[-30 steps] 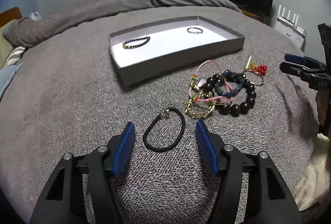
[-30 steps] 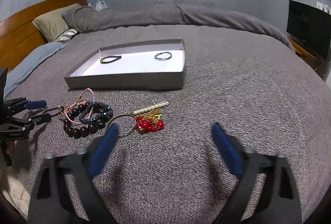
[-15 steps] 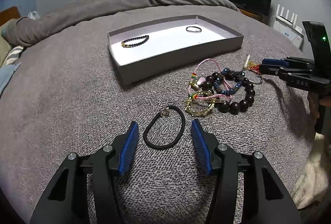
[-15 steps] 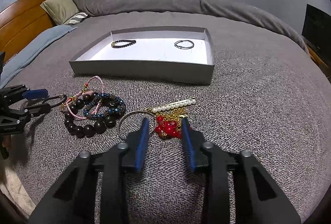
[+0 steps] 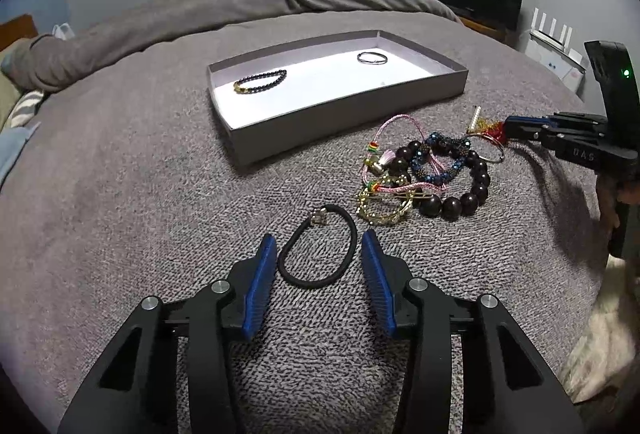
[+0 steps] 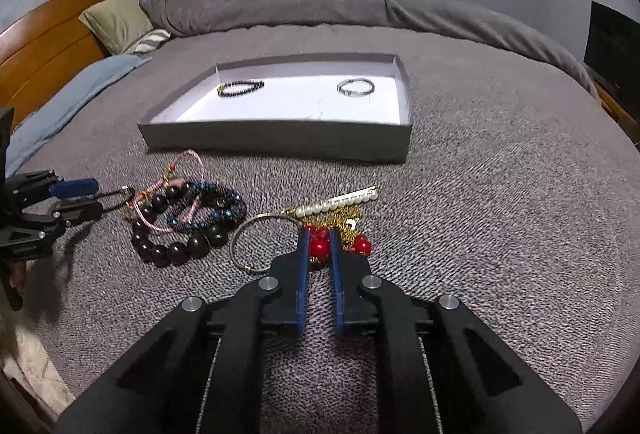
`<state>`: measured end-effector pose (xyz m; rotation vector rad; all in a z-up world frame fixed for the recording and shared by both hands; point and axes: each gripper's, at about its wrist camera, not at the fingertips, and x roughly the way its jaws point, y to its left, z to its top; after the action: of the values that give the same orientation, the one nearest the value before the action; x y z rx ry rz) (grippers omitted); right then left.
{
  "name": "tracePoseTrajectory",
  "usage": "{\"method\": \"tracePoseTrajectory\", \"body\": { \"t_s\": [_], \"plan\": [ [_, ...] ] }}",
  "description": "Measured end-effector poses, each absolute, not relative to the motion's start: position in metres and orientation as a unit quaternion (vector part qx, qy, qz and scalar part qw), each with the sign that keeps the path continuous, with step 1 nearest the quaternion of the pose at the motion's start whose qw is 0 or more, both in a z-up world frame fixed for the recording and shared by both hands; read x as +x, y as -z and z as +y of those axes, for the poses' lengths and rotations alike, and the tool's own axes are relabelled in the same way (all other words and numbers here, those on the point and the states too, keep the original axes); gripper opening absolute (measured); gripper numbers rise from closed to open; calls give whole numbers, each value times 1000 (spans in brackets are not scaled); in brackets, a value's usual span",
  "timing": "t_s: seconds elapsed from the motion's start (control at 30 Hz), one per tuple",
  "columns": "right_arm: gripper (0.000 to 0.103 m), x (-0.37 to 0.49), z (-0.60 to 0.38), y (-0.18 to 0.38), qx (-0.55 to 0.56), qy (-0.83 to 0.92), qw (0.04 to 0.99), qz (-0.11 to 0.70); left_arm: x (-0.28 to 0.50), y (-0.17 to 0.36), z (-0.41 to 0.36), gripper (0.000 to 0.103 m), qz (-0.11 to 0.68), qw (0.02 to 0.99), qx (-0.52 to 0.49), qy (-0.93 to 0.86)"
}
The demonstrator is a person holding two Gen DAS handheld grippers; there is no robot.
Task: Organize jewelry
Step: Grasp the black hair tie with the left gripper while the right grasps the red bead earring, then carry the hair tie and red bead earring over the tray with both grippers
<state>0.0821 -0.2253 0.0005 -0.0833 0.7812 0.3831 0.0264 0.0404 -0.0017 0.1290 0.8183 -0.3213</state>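
Done: 2 bracelets lie in the flat grey cardboard tray [image 6: 280, 143], upper middle.
Left: tangled bracelet pile [image 5: 424, 173], centre right.
Left gripper [image 5: 316, 262]: jaws closing around black cord bracelet [image 5: 318, 252], not pinching yet.
Right gripper [image 6: 319, 248]: pinches red bead bracelet [image 6: 320, 246].

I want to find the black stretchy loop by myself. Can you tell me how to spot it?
Start at the big grey box on the grey bedspread, then come toward the tangled pile of bracelets beside it. Just nearer than the pile, between the blue pads of the left tongs, lies the black hair tie. It is a plain smooth loop with one small metal clasp and no beads.
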Motion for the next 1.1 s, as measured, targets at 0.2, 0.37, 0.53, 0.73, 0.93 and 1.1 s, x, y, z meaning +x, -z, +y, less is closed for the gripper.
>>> {"method": "tracePoseTrajectory", "body": {
  "t_s": [0.2, 0.37, 0.53, 0.73, 0.93, 1.1],
  "plan": [
    [9, 75, -236, -23, -26, -181, 919, 350, 29, 0, 43, 43, 396, 904, 57, 153],
    [10, 71, -239, -38, -24, -180, 925, 335, 40, 4, 49, 38, 413, 899, 53, 138],
    [9, 69, -244, -43, -18, -179, 926, 331, 50, 18, 59, 11, 447, 882, 19, 148],
    [9, 67, -249, -50, -11, -177, 928, 327, 38, 2, 55, 4, 415, 895, 40, 157],
    [9, 60, -253, -72, -11, -176, 937, 302, 26, -36, 48, 4, 367, 913, 57, 166],
    [9, 54, -255, -91, -12, -176, 943, 281, 16, -60, 41, 4, 339, 922, 60, 178]
  ]
}}
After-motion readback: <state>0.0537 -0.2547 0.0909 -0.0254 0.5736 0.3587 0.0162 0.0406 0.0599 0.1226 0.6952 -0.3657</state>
